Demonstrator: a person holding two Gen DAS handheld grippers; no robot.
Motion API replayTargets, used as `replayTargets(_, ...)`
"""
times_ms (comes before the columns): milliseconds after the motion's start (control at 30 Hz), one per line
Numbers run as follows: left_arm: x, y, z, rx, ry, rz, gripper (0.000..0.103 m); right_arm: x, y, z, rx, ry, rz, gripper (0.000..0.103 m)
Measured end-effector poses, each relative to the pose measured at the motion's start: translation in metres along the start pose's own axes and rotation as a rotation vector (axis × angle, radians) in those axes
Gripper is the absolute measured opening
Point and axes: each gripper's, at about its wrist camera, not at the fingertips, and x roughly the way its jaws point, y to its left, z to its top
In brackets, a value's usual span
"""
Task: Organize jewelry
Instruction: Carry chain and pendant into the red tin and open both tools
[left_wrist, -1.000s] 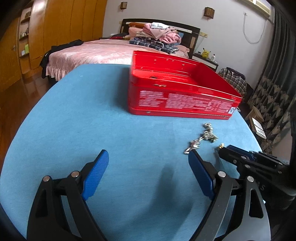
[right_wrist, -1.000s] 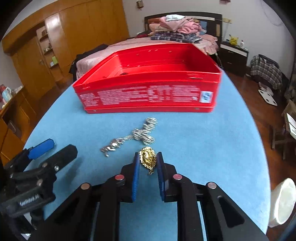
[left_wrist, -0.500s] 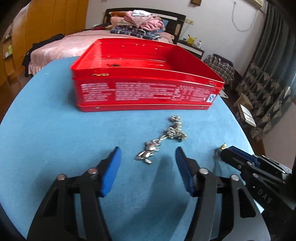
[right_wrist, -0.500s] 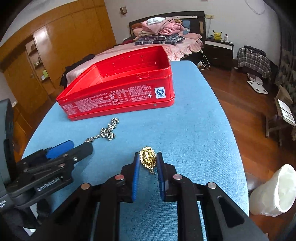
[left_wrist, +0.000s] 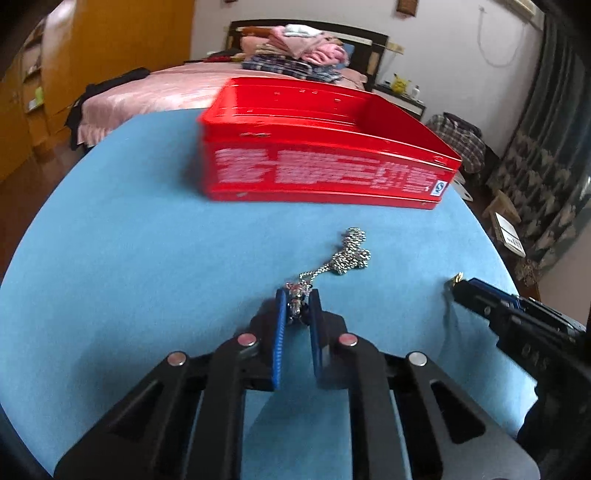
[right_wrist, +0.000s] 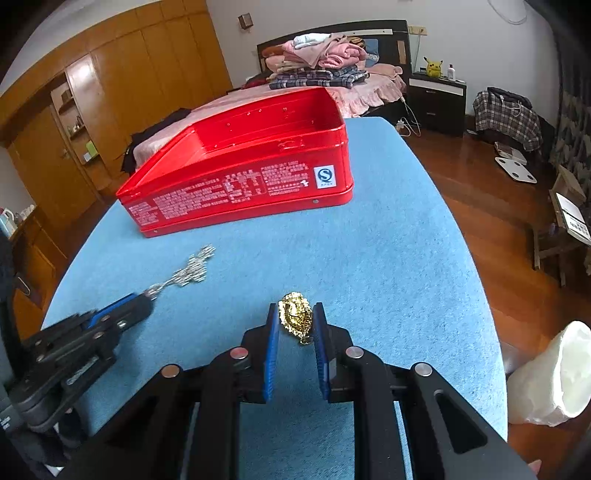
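Note:
A silver chain necklace (left_wrist: 349, 254) lies on the blue table (left_wrist: 147, 258) in front of an open red tin (left_wrist: 325, 173). The jaws of my left gripper (left_wrist: 297, 295) are closing, and the blue pads press on the chain's near end. In the right wrist view, my right gripper (right_wrist: 295, 308) is shut on a gold pendant (right_wrist: 295, 315) held just above the cloth. From that view the left gripper (right_wrist: 146, 297) sits at the left, at the end of the silver chain (right_wrist: 192, 269). The red tin (right_wrist: 240, 184) stands beyond, and I cannot see all of its floor.
The table's right edge drops to a wooden floor with a white bag (right_wrist: 554, 376) and a small stool (right_wrist: 561, 229). A bed (left_wrist: 177, 88) piled with clothes stands behind the table, and wooden wardrobes (right_wrist: 110, 92) line the left wall.
My left gripper has swung right to the silver chain and its jaws have gone from wide apart to pinching the chain's end. The right gripper stays shut on the gold pendant, now further right of the tin.

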Motion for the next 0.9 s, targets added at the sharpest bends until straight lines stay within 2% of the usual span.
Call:
replayTargets(167, -0.012, 0.003, -0.007, -0.018, 0.013, -0.048, 0.015, 0.002, 0.005, -0.002, -0.006, 0.003, 0.009, 0.018)
replayTargets(233, -0.012, 0.001, -0.002, -0.008, -0.005, -0.055, 0.033, 0.001, 0.006, -0.003, -0.006, 0.002, 0.01, 0.018)
replayTargets(267, -0.011, -0.001, 0.0, -0.001, -0.013, -0.053, 0.035, 0.002, 0.006, -0.003, -0.006, 0.001, 0.01, 0.018)
replayTargets(467, 0.014, -0.017, 0.018, 0.039, 0.001, -0.069, 0.039, 0.002, 0.004, -0.005, 0.0, -0.007, 0.019, 0.018)
replayTargets(633, 0.025, -0.02, 0.015, 0.026, 0.007, -0.063, 0.033, 0.002, 0.001, -0.006, 0.007, -0.016, 0.033, 0.018)
replayTargets(667, 0.024, -0.019, 0.014, 0.019, 0.005, -0.069, 0.029, 0.002, 0.0, -0.007, 0.007, -0.018, 0.034, 0.018)
replayTargets(733, 0.023, -0.017, 0.012, -0.002, 0.0, -0.071, 0.014, 0.002, 0.0, -0.006, 0.007, -0.02, 0.033, 0.018)
replayTargets(900, 0.022, -0.018, 0.012, -0.007, -0.002, -0.075, 0.011, 0.002, 0.001, -0.008, -0.007, -0.021, 0.021, 0.018)
